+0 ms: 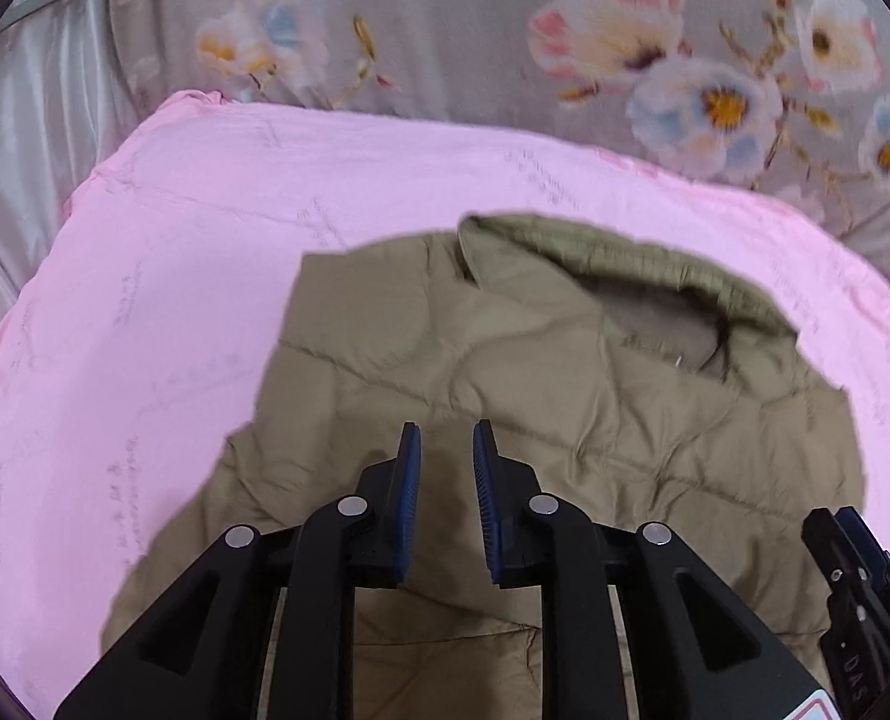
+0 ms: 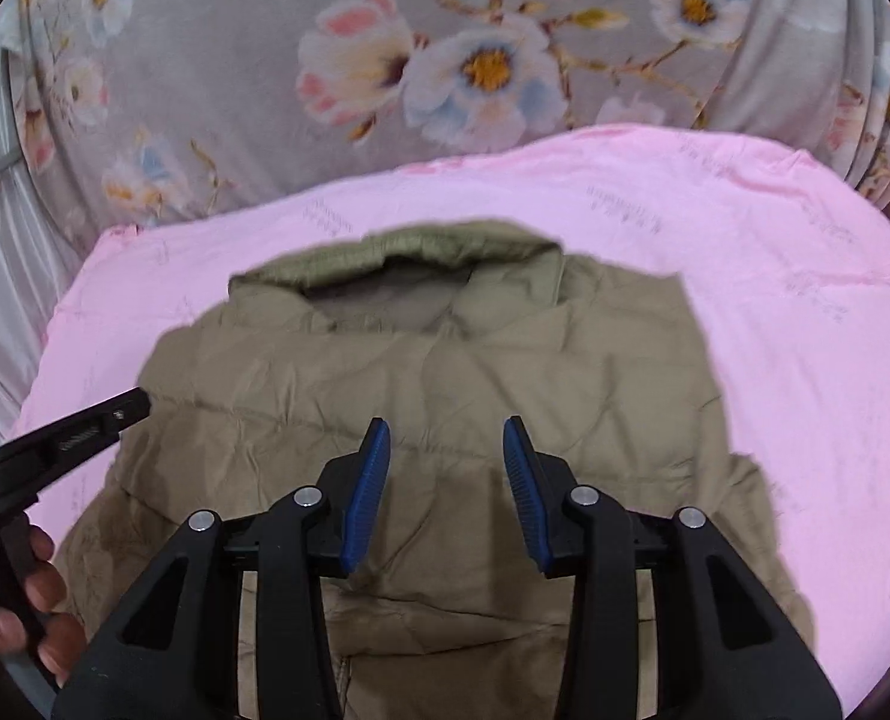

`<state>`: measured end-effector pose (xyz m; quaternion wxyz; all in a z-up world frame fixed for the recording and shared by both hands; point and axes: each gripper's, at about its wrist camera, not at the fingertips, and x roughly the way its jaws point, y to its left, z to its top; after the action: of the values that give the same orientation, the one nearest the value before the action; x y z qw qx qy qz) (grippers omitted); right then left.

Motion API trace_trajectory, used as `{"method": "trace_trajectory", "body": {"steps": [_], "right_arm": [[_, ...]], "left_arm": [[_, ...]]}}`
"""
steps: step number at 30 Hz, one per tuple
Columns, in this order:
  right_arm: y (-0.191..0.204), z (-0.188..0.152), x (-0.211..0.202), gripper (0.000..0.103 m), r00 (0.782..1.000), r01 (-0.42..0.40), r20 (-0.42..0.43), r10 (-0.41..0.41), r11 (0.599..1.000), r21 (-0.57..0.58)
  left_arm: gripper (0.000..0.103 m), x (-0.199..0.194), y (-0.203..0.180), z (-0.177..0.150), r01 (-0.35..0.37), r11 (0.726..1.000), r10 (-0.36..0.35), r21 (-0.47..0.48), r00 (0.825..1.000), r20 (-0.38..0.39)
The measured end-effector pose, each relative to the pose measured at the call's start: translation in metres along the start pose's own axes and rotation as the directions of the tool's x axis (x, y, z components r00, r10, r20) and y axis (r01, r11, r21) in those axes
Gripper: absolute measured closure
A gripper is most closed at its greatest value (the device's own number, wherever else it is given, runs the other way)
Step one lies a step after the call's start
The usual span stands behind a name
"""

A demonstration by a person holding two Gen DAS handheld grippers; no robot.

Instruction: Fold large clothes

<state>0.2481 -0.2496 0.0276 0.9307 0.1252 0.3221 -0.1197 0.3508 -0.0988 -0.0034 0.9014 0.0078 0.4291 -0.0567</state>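
text: "DAS" partly readable | on: black body of right tool (image 1: pixel 859 618), low right of left tool | pink sheet (image 1: pixel 205 276): faint printed lines beyond the tools, too blurred to read

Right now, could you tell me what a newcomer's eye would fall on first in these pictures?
First, the khaki quilted jacket, spread flat in the middle with its hood at the far end. It lies on a bright pink sheet, and a grey floral fabric rises behind. Near the camera, the right gripper and left gripper hang open over the jacket, holding nothing.
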Motion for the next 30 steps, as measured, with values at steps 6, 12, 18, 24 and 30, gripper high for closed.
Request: {"method": "trace_trajectory", "body": {"steps": [6,12,18,24,30], "right_arm": [[0.006,-0.035,0.029,0.066,0.999,0.023,-0.045,-0.025,0.998,-0.054],[0.013,-0.046,0.033,0.066,0.997,0.070,-0.020,-0.073,0.992,-0.107],[0.012,-0.046,0.035,0.066,0.997,0.066,-0.025,-0.069,0.992,-0.103],[0.010,-0.045,0.036,0.064,0.998,0.056,-0.027,-0.059,0.994,-0.097],[-0.008,-0.021,0.010,0.060,0.998,-0.065,-0.017,0.065,0.998,-0.022]], "left_arm": [[0.085,0.029,-0.002,-0.036,-0.039,0.998,0.039,0.041,0.999,0.006],[0.085,0.037,-0.010,-0.053,-0.077,0.993,0.072,0.086,0.996,0.060],[0.085,0.040,-0.014,-0.056,-0.097,0.991,0.090,0.097,0.993,0.079],[0.085,0.040,-0.015,-0.055,-0.087,0.991,0.080,0.100,0.994,0.081],[0.080,0.020,0.027,-0.016,0.178,0.982,-0.180,-0.063,0.983,-0.020]]}}
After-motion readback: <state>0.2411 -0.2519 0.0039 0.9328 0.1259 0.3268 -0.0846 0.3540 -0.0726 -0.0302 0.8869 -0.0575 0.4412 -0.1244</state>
